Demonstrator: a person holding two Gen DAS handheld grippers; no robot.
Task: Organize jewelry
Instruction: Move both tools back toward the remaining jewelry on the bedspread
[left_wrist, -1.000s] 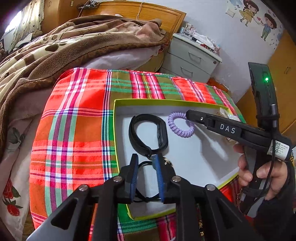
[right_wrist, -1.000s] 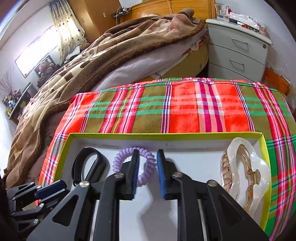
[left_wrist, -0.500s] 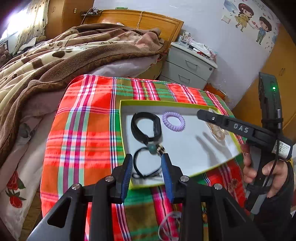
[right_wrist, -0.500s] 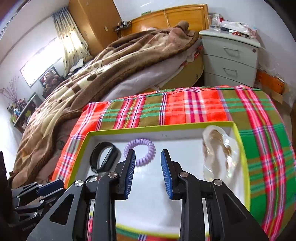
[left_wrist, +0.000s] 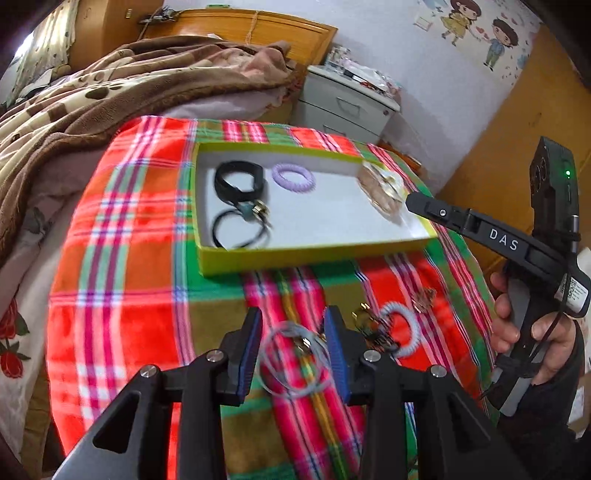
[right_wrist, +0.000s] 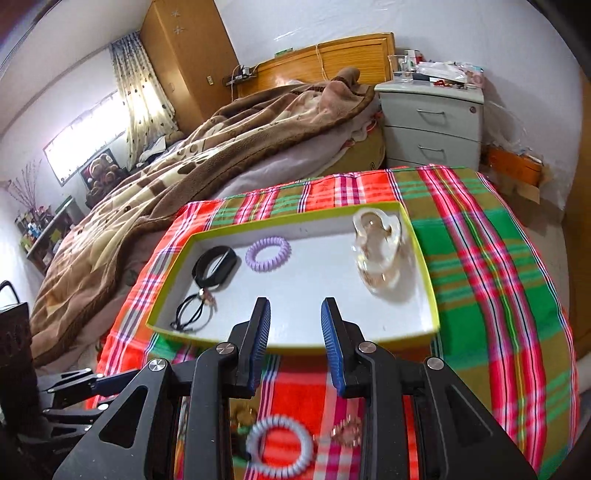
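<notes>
A tabletop (right_wrist: 491, 266) covered by a red, green and orange plaid cloth is seen beside a bed (right_wrist: 207, 147) heaped with a brown blanket. A grey nightstand (right_wrist: 432, 122) is set against the white wall by the wooden headboard, and a curtained window (right_wrist: 92, 129) is seen on the left of the room.

A shallow box (left_wrist: 314, 260) with a yellow-green rim and white floor is placed toward the far edge of the tabletop. Inside it, a black band (left_wrist: 240, 181) and a black cord loop (left_wrist: 240, 230) are laid at the left end, a purple coil tie (left_wrist: 293, 179) near the far wall, and a clear hair claw (right_wrist: 380, 254) at the right end.

On the cloth near the front edge, outside the box, a thin grey ring (left_wrist: 291, 363), a pale blue coil tie (right_wrist: 280, 448) and some small gold pieces (right_wrist: 347, 430) are scattered.

The left gripper (left_wrist: 295, 356) is held with fingers spread apart around the grey ring, nothing grasped. The right gripper (right_wrist: 295, 347) is likewise held released above the box's near wall.

Compared with a second ago, both grippers have been drawn back from the box toward the front edge, and their fingers have been widened.
</notes>
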